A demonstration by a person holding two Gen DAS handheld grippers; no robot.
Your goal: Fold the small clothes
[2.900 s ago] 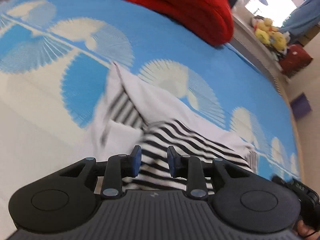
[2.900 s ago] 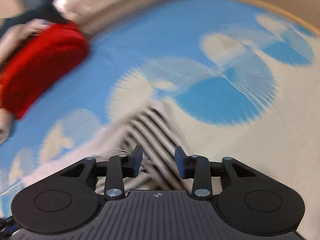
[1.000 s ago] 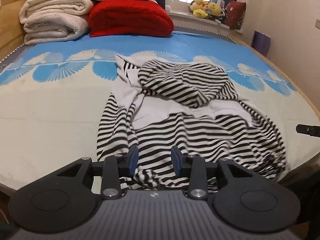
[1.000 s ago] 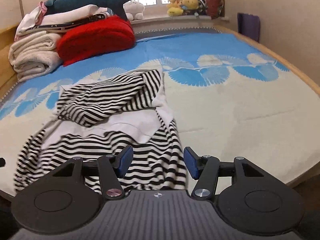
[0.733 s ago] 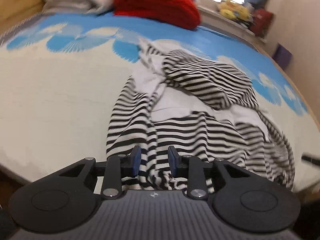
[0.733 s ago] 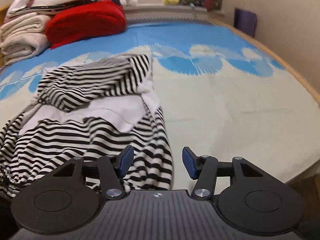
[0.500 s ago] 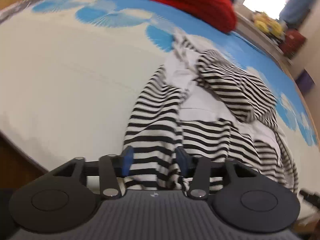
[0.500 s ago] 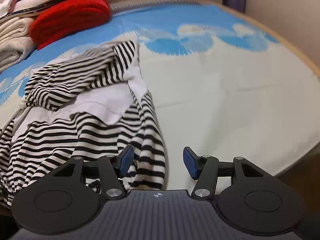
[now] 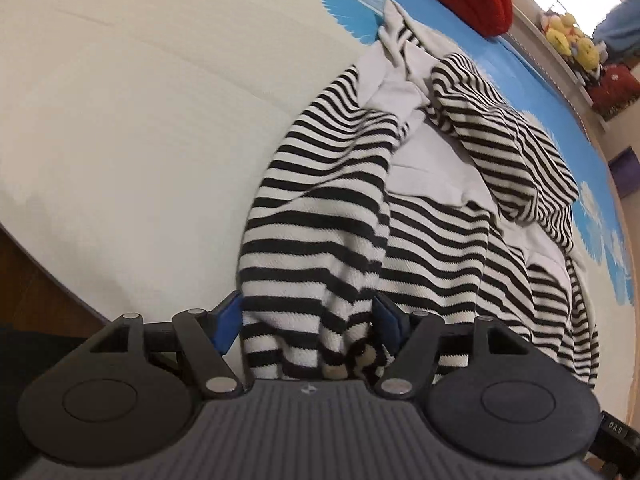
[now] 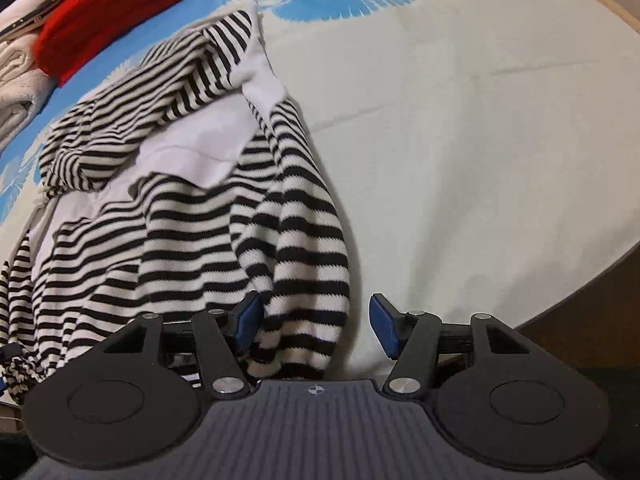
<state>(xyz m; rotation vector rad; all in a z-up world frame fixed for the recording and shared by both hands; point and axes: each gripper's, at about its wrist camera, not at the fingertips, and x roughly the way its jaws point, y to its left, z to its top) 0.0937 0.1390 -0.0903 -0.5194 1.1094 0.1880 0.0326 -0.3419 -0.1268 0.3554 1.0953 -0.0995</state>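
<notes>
1. Lying rumpled near the front edge of the bed, the black-and-white striped garment (image 9: 336,216) has its white lining turned out across the middle and a striped part bunched up at the far end.
2. Its near hem reaches the bed's edge, where both grippers come down on it.
3. At one near corner, a thick striped fold sits between the fingers of the left gripper (image 9: 306,322). The jaws are opening; the blue pads (image 9: 228,322) stand just beside the cloth on either side and do not squeeze it.
4. At the other near corner, a rounded striped fold sits in the gap of the right gripper (image 10: 316,330). Its jaws are spread and opening slightly. The fold lies against the left-hand pad (image 10: 247,326), while the other pad stands apart from it with bare mat showing between.
5. Neither gripper pinches the garment.
6. Under the garment is the bed mat (image 10: 460,152), cream in the near part and blue with pale fan shapes farther off.
7. A wooden bed frame (image 10: 580,304) shows as a dark brown edge at the lower corners of both views.
8. Well beyond the garment, a red folded blanket (image 10: 112,8) lies at the head of the bed, with white folded bedding (image 10: 16,80) just beside it.
9. Yellow plush toys (image 9: 572,40) sit on a ledge past the bed in the left wrist view.
</notes>
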